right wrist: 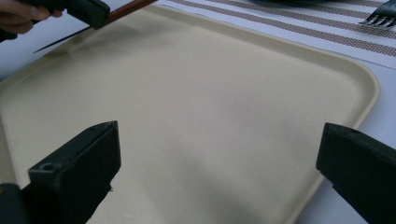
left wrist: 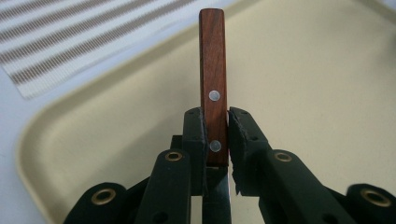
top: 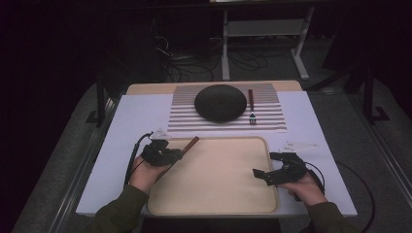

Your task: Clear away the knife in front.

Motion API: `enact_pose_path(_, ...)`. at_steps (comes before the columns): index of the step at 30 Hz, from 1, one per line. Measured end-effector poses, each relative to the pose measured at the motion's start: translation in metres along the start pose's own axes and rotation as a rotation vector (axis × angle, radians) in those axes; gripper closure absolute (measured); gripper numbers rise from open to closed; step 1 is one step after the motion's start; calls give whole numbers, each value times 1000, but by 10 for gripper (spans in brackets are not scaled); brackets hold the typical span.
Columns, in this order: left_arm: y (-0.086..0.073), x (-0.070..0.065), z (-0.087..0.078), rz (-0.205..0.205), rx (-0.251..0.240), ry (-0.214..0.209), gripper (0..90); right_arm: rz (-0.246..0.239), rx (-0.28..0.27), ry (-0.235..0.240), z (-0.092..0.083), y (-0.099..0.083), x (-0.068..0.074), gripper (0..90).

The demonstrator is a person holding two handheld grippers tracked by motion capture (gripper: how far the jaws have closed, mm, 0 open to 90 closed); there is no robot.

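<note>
My left gripper point(top: 171, 154) sits at the lower left of the high view, over the upper left corner of the tray point(top: 214, 194). Its jaws are pinched on a knife point(top: 190, 144). In the left gripper view, the pads point(left wrist: 194, 135) press both sides of the wooden handle point(left wrist: 213, 84) near its lower rivet. The handle rises straight up the centre of that frame, and the blade runs down between the jaws to the bottom edge. In the right gripper view, at the upper left, the knife hangs above the tray's far corner, blade tip pointing left, clear of the tray surface.

The tray fills the lower centre of the high view. Above it, in the upper centre, lies a striped mat point(top: 227, 116). A dark bowl point(top: 220, 102) rests on the mat. A fork point(top: 251, 106) lies just right of the bowl, on the mat, tines toward the tray.

My right gripper point(top: 270, 173) is at the lower right of the high view, over the tray's right edge. Its jaws are spread wide, with nothing between them. In the right gripper view, its two jaws stand at the lower left and lower right, with bare tray between.
</note>
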State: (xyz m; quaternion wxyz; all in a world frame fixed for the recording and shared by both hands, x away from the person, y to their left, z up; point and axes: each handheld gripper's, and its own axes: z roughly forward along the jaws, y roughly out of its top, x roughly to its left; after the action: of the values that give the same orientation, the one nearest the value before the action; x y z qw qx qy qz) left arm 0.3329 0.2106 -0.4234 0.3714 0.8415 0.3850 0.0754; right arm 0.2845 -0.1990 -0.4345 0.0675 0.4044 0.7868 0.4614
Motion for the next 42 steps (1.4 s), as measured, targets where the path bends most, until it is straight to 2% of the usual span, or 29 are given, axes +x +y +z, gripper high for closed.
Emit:
enact_pose_path(8, -15, 4, 5, -40, 8, -9, 782, -2, 1, 1, 0, 0, 1, 0)
enact_pose_path(18, -21, 8, 9, -47, 20, -16, 770, -7, 5, -6, 1, 1, 1, 0)
enact_pose_path(22, -19, 7, 7, -44, -2, -5, 677, -5, 5, -7, 1, 1, 1, 0)
enact_pose_path(25, -15, 7, 2, -31, -26, -10, 659, -3, 3, -7, 1, 1, 1, 0)
enact_pose_path(30, -6, 6, 2, -4, -36, -35, 766, -5, 4, -6, 1, 1, 1, 0)
enact_pose_path(34, 2, 5, 5, 23, -31, -63, 893, -6, 5, -5, 1, 1, 1, 0)
enact_pose_path(42, 9, -6, 23, 74, 10, -96, 900, -7, 5, -5, 1, 1, 1, 0)
